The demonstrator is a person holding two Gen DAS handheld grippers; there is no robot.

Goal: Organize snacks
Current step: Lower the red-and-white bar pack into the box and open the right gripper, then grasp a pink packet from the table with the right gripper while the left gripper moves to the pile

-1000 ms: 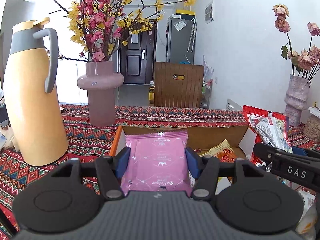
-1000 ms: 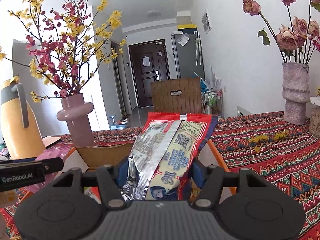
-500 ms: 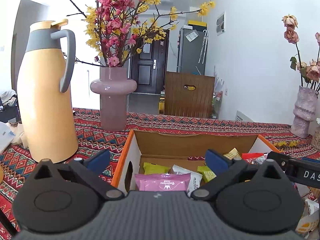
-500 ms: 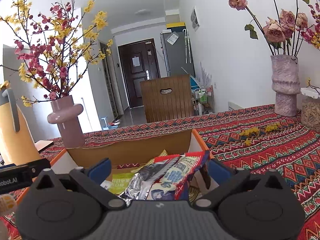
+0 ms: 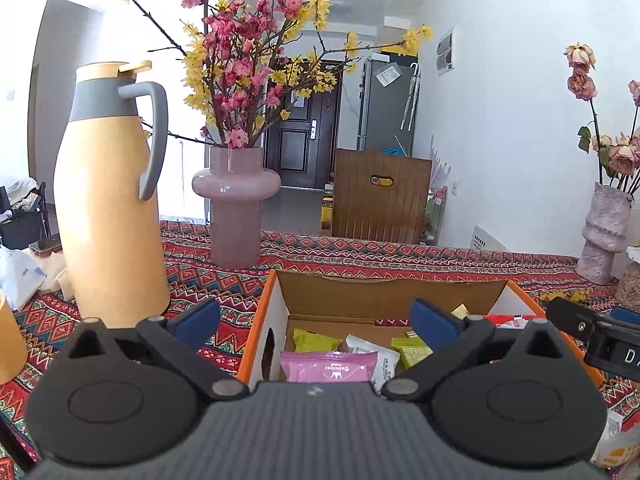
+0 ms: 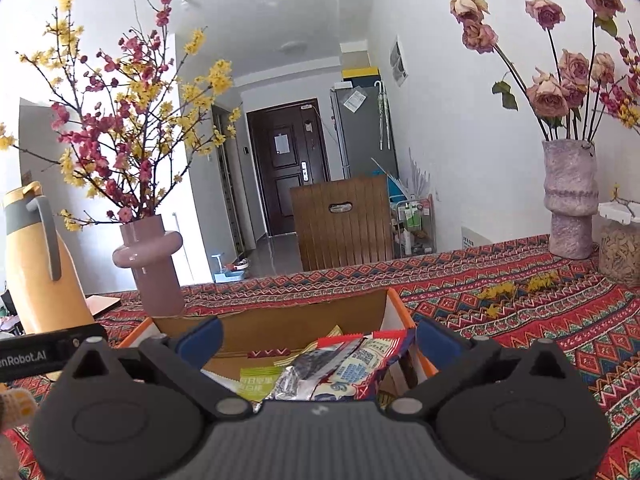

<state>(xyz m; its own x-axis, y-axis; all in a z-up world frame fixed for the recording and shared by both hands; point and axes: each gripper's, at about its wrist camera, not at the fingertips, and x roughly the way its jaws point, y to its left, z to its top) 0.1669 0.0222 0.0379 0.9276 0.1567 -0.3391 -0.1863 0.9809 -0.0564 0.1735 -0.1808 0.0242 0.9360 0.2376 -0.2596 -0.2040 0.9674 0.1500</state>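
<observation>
Both snacks just dropped into the box.

Left view: the left gripper [image 5: 314,322] fingers have let go and spread wide; the flat pink snack packet [image 5: 329,366] now lies in the orange-edged cardboard box [image 5: 260,320]. Right view: the right gripper [image 6: 316,338] fingers also sprang apart, empty; the red and silver snack bag [image 6: 340,364] rests inside. Two more snacks are tidied.

Bright daylight from left, sharp focus, strong fisheye bending, dark corners.

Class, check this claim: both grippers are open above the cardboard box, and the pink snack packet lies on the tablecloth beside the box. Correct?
Not quite. The left wrist view shows the pink snack packet lying inside the cardboard box, not on the tablecloth. Both the left gripper and right gripper are indeed open.
</observation>
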